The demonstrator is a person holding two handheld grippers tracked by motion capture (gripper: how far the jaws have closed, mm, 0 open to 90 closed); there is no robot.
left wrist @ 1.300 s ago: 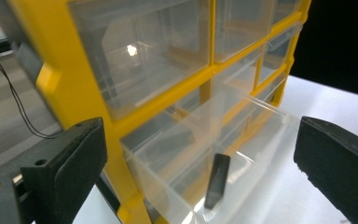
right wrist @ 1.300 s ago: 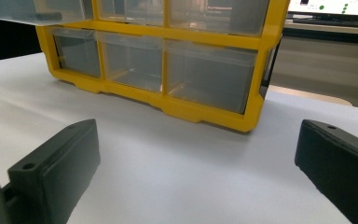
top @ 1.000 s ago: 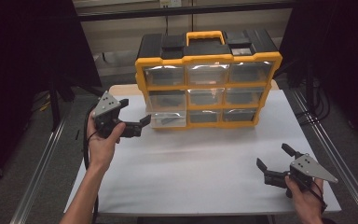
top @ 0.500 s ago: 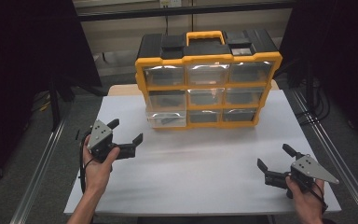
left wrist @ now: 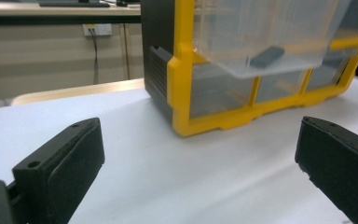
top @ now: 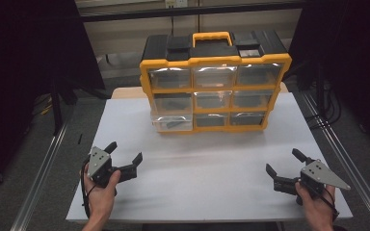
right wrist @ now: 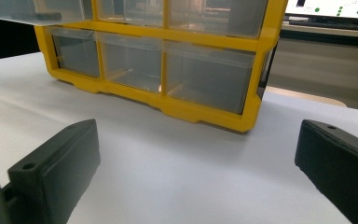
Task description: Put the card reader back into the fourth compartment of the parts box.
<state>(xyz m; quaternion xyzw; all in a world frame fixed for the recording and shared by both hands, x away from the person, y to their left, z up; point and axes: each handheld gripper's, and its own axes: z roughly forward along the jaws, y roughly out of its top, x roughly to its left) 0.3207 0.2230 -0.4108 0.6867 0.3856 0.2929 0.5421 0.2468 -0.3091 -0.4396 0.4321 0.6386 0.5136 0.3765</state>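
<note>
At seven o'clock on the white surface (top: pixel 212 168) the left tool (top: pixel 124 156) sat wide and empty. At twelve stood the yellow-framed black plastic drawer cabinet (top: pixel 215 82), its clear bottom-left drawer (top: pixel 172 123) pulled out slightly. At five o'clock the right tool (top: pixel 283 162) gaped wide, holding nothing.

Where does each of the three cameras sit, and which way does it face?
High view: above the table's near edge, facing forward and down; both hands, left gripper and right gripper.
Left gripper view: low, facing the yellow-framed drawer cabinet; own black fingers.
Right gripper view: the same cabinet; own fingers.
Shared: cabinet, white tabletop.
</note>
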